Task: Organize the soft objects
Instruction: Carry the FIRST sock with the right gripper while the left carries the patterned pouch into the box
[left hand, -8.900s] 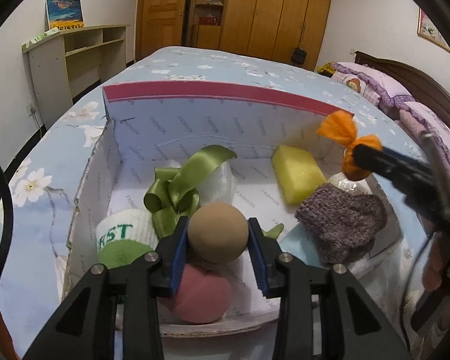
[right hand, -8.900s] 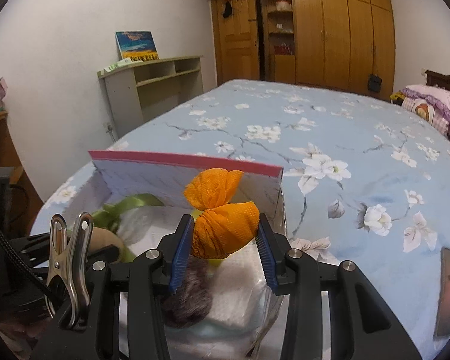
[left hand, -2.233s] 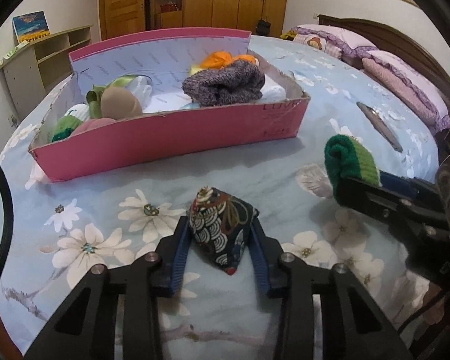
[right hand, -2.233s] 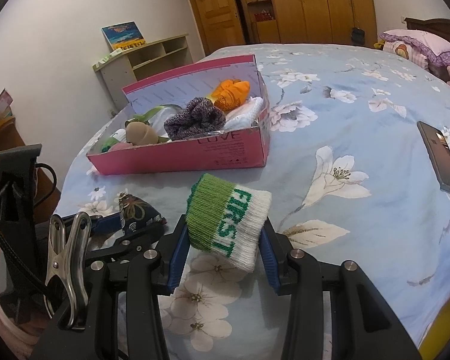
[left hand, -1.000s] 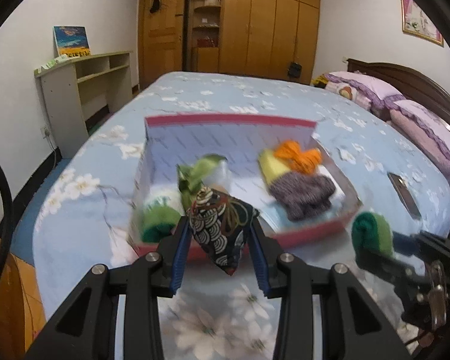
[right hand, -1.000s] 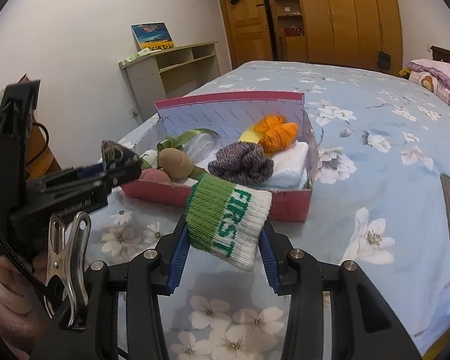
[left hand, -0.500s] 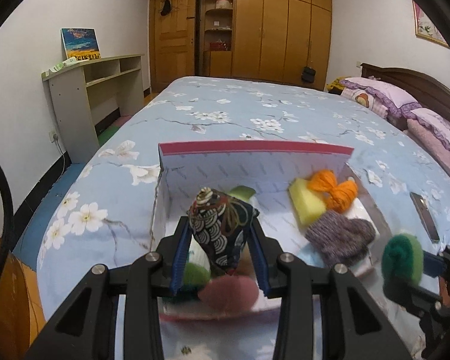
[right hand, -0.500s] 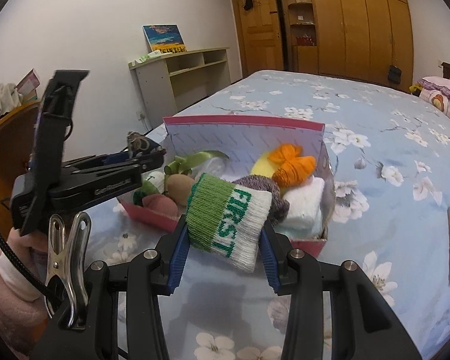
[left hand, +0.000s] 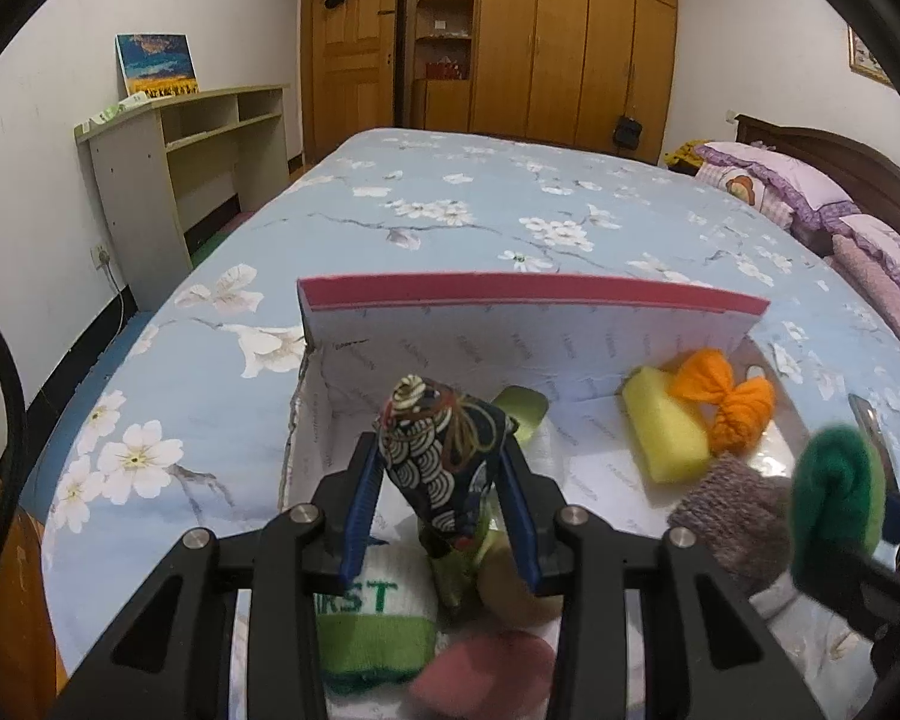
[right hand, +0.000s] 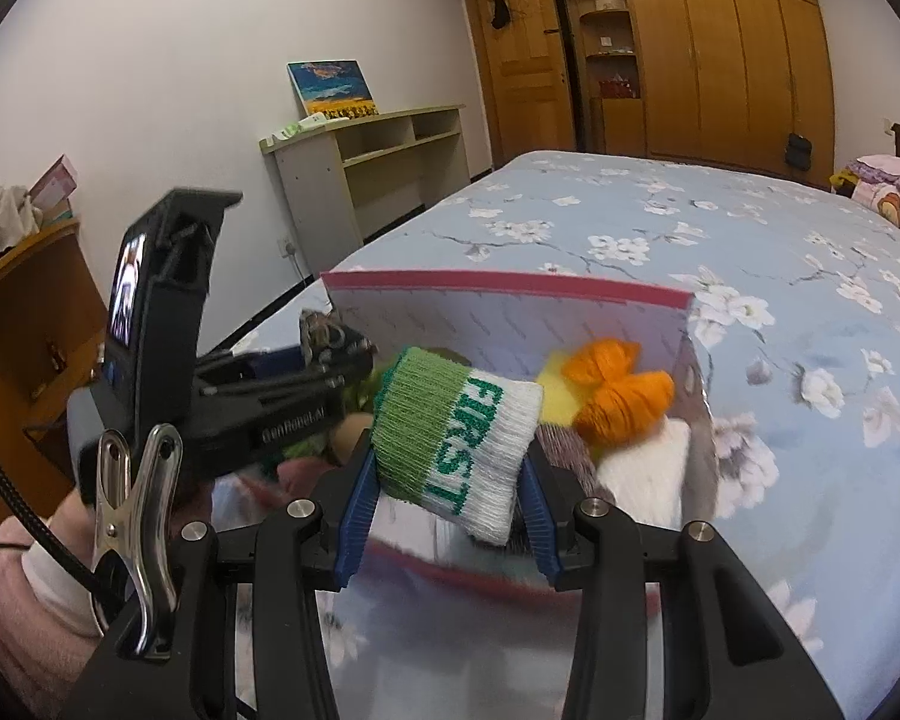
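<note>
My left gripper (left hand: 444,480) is shut on a dark patterned pouch (left hand: 444,462), held over the left part of the pink box (left hand: 528,291) on the bed. Below it in the box lie a green-white sock roll (left hand: 378,618), a tan ball (left hand: 510,591) and a pink ball (left hand: 480,678). Further right are a yellow sponge (left hand: 663,438), an orange bundle (left hand: 726,402) and a grey knit piece (left hand: 732,516). My right gripper (right hand: 450,480) is shut on a second green-white "FIRST" sock roll (right hand: 456,426), above the box's near wall.
The box sits near the corner of the flowered blue bedspread (left hand: 480,210). A phone (left hand: 864,420) lies on the bed right of the box. Beside the bed on the left stands a shelf unit (left hand: 180,168). Pillows (left hand: 810,198) lie at the far right. A pink sleeve (right hand: 18,618) shows behind the left gripper.
Both grippers have come forward to the box, each still holding its object. The pouch went from in front of the box to over its left interior. The sock roll reached the near wall.
</note>
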Tool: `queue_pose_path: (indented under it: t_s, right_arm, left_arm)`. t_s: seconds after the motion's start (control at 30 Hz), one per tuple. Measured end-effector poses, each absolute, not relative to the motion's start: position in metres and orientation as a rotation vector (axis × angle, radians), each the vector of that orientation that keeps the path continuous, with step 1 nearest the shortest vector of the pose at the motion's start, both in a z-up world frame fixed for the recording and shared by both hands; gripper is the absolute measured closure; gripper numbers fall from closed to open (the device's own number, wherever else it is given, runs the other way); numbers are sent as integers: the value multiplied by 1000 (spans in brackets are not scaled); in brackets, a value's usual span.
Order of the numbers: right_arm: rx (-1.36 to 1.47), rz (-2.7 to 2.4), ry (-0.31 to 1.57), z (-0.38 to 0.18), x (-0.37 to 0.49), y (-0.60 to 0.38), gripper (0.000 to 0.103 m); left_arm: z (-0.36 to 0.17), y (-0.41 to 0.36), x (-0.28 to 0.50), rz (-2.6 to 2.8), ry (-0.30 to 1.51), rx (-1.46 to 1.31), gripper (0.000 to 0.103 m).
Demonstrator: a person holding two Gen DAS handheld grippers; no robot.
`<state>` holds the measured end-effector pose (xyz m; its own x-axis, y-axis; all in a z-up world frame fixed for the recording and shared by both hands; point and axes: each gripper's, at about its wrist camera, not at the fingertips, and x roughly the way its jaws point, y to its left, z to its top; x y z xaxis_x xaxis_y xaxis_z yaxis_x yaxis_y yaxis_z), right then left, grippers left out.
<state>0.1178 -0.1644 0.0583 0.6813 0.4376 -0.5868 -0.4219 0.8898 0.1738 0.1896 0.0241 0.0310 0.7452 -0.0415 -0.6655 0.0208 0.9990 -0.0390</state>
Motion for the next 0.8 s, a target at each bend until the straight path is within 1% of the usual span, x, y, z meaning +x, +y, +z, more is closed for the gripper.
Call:
queue_pose_path:
  t_s: [0.17, 0.4, 0.8]
  right_arm:
    - [12, 485, 664, 53, 139, -154, 59]
    - [1, 473, 709, 36, 173, -144, 59]
    - [1, 471, 786, 10, 202, -137, 59]
  left_arm:
    - [21, 27, 199, -36, 750, -39, 63]
    - [10, 32, 206, -32, 774, -53, 63]
    - [9, 31, 206, -35, 766, -45, 62]
